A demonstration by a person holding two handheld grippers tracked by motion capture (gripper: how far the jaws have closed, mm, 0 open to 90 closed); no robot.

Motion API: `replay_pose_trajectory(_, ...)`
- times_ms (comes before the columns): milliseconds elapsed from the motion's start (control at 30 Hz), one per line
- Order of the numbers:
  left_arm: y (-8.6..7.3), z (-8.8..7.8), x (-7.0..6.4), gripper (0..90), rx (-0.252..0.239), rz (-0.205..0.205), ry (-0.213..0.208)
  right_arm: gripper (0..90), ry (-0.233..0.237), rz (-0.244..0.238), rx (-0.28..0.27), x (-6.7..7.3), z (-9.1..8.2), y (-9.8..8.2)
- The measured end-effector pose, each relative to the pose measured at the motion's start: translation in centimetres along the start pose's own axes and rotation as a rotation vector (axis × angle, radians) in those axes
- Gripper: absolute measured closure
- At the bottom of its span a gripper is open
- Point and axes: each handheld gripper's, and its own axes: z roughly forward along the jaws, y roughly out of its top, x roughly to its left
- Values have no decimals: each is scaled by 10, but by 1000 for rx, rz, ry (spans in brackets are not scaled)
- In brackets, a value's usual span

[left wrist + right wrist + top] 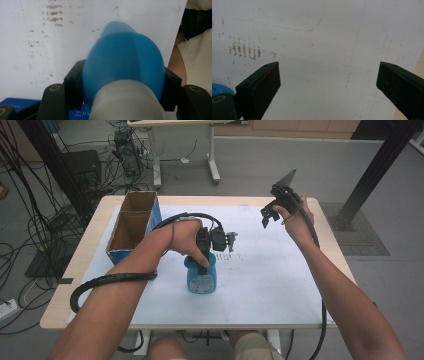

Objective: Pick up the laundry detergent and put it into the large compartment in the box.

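My left tongs [202, 265] clamp blue bottle [201, 276] upright on desk [280, 290]; bottle label [202, 282] unreadable; my right tongs [268, 215] gape, nothing between.

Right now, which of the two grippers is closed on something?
The left gripper: its jaws clamp the blue bottle from both sides. The right gripper stands open, nothing between its jaws, raised over the white sheet.

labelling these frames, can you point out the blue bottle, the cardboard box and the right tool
blue bottle [201, 281], high view, on its label face.
cardboard box [154, 211], high view, on its blue outer side wall.
right tool [268, 217], high view, between its open jaws.
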Motion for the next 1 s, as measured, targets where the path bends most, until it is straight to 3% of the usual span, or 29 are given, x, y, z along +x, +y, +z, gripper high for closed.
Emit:
replay_pose_trajectory(400, 1, 0, -1, 376, 3, -10, -3, 51, 1, -4, -3, 0, 0, -1)
replay_pose_trajectory(567, -5, -13, 5, 376, -9, -73, -53, 51, -2, -6, -3, 1, -1, -2)
replay_pose_trajectory(800, -10, -63, 0, 375, -3, -159, -12, 51, -1, -12, -5, 6, -2, -4)
replay_pose_trajectory(1000, -30, -120, 3, 375, -33, -333, 20, 51, 2, -27, -6, 9, -6, -7)
